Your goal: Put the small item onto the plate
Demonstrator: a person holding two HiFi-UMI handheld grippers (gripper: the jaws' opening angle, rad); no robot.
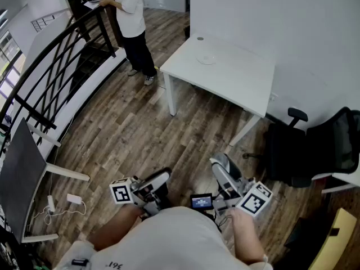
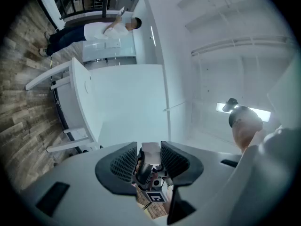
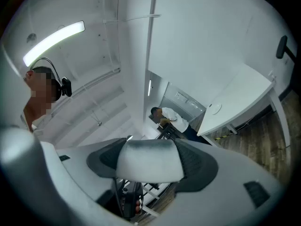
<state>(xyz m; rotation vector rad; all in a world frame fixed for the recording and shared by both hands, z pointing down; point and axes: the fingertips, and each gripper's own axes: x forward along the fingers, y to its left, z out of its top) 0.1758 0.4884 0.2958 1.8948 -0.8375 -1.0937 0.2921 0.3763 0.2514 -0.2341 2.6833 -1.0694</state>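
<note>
Far ahead stands a white table (image 1: 236, 77). On it lies a pale round plate (image 1: 206, 59), with a small dark item (image 1: 199, 38) beyond it near the far edge. The right gripper view shows the same table (image 3: 244, 95) and plate (image 3: 214, 108) from a distance. Both grippers are held close to my body, far from the table. My left gripper (image 1: 163, 176) (image 2: 149, 160) is open and holds nothing; the other gripper's marker cube shows through the gap. My right gripper (image 1: 218, 163) (image 3: 149, 160) stands wide open, with a pale blurred shape across the gap.
A person in a white shirt (image 1: 132, 21) stands by the black stair railing (image 1: 62, 61) at the far left. A black office chair (image 1: 315, 151) sits right of the table. A dark panel (image 1: 19, 173) and a white adaptor with cable (image 1: 73, 198) are at my left. Wood floor lies between me and the table.
</note>
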